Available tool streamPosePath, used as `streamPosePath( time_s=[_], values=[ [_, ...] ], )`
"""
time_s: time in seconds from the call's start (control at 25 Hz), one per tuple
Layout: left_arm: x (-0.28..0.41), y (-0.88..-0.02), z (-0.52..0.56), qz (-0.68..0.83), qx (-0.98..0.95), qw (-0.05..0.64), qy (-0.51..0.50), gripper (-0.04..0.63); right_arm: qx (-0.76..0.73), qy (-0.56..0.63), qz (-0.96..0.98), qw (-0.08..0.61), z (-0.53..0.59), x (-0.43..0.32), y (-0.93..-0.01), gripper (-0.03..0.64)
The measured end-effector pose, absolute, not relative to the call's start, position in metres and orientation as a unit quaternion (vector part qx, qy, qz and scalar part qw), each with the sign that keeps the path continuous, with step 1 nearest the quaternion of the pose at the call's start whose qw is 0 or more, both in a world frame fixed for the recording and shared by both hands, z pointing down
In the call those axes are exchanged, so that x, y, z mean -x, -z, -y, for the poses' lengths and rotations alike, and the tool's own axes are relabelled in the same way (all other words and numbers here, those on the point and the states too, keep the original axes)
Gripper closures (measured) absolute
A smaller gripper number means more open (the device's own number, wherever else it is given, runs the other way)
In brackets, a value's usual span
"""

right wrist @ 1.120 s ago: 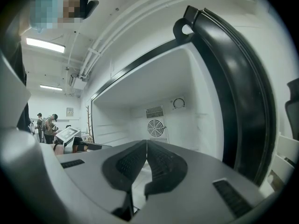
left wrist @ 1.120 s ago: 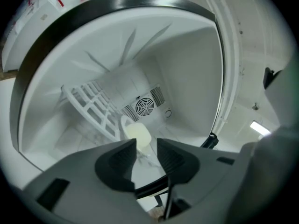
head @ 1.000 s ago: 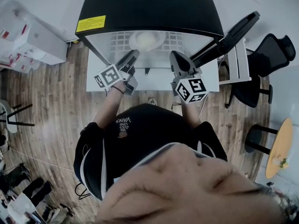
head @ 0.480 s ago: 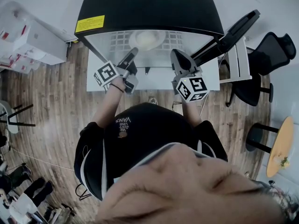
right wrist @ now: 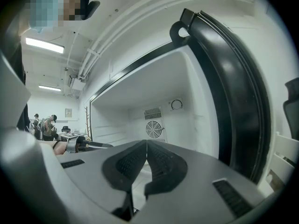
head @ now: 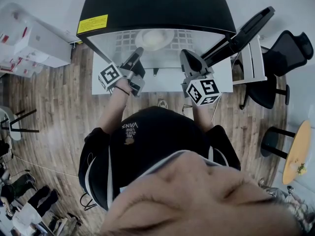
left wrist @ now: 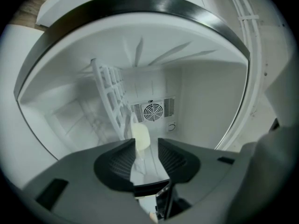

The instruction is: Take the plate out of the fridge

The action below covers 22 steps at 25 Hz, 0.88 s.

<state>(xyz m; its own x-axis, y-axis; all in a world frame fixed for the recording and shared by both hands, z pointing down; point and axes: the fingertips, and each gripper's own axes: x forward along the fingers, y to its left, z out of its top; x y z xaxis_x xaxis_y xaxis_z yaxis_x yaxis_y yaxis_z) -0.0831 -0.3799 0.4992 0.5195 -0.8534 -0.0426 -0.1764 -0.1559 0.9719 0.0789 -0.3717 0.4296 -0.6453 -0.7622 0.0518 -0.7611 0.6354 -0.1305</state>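
Observation:
A white plate [head: 153, 38] lies on the wire shelf [head: 123, 42] inside the open black-topped fridge [head: 152, 6]. My left gripper [head: 140, 53] points into the fridge just short of the plate's near left edge. It is rolled on its side, so in the left gripper view the plate [left wrist: 140, 136] shows edge-on through the gap of the left gripper [left wrist: 146, 144]. Its jaws have just been opening and stand apart, and the pads touch nothing. My right gripper [head: 187, 58] hovers at the fridge mouth on the right. In the right gripper view the right gripper [right wrist: 146, 146] is shut and empty.
The fridge door [head: 246, 29] stands open to the right, and its black gasket [right wrist: 236, 85] is close beside my right gripper. A round fan grille [left wrist: 153, 111] sits in the back wall. A black office chair [head: 283, 58] stands to the right. White boxes [head: 34, 41] sit on the left.
My left gripper has rolled about its own axis, so its marker cube has swung a little up and to the left. The right gripper and the plate have stayed put.

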Motion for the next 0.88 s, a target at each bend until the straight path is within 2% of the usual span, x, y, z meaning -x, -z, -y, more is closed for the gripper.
streamPosePath(
  time_s=[0.88],
  values=[
    [0.078, -0.503, 0.39, 0.375, -0.679, 0.544, 0.321, 0.465, 0.423, 0.072, -0.903, 0.001, 0.37, -0.084, -0.43, 0.606]
  ],
)
